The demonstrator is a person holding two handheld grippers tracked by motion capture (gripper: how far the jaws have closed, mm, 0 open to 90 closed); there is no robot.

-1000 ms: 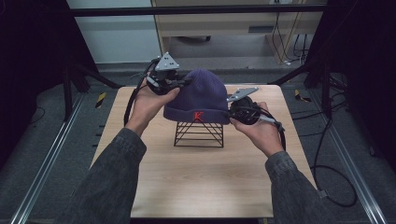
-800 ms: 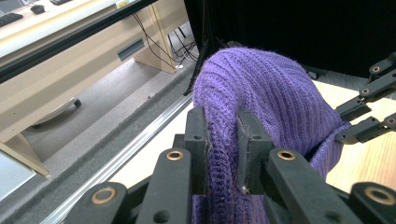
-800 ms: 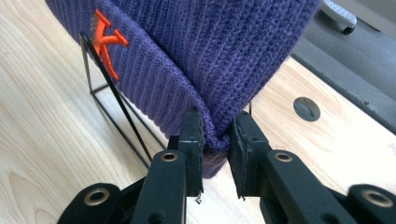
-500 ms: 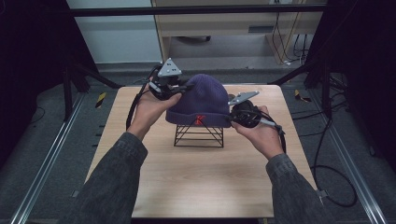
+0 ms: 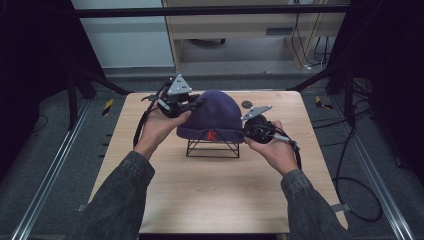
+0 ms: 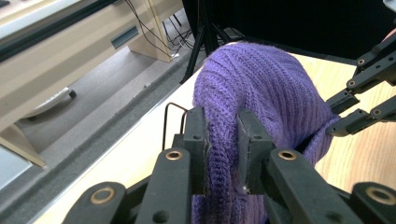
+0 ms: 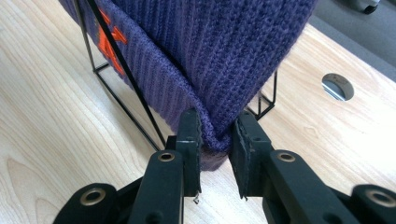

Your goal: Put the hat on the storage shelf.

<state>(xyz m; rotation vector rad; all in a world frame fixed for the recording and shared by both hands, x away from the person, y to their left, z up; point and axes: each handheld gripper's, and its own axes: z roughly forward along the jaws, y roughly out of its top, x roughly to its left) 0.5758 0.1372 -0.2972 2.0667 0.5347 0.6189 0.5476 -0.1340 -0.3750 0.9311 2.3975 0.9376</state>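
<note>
High view: a purple beanie (image 5: pixel 214 112) drapes over a black wire stand (image 5: pixel 213 148) near the middle of the table (image 5: pixel 210 200). The left gripper (image 5: pixel 192 106) grips the beanie's left side, the right gripper (image 5: pixel 248 129) its right cuff edge, just beside the orange letter. The step looks like seating the beanie down on the stand; it would go best with both sides lowered evenly, so the knit neither skews nor drags the light stand off its feet.

Left gripper view: the 2 jaws pinch a fold of ribbed knit (image 6: pixel 222 154), which rises between the pads (image 6: pixel 195 140) and bulges above them. The stand's wire shows just behind. The other gripper's jaws sit at the far right, against the cloth.

Right gripper view: the jaws pinch the folded cuff corner (image 7: pixel 215 135), cloth filling the gap between the fingers (image 7: pixel 189 135). The cuff hangs low by the stand's slanted wires, close above the table.
</note>
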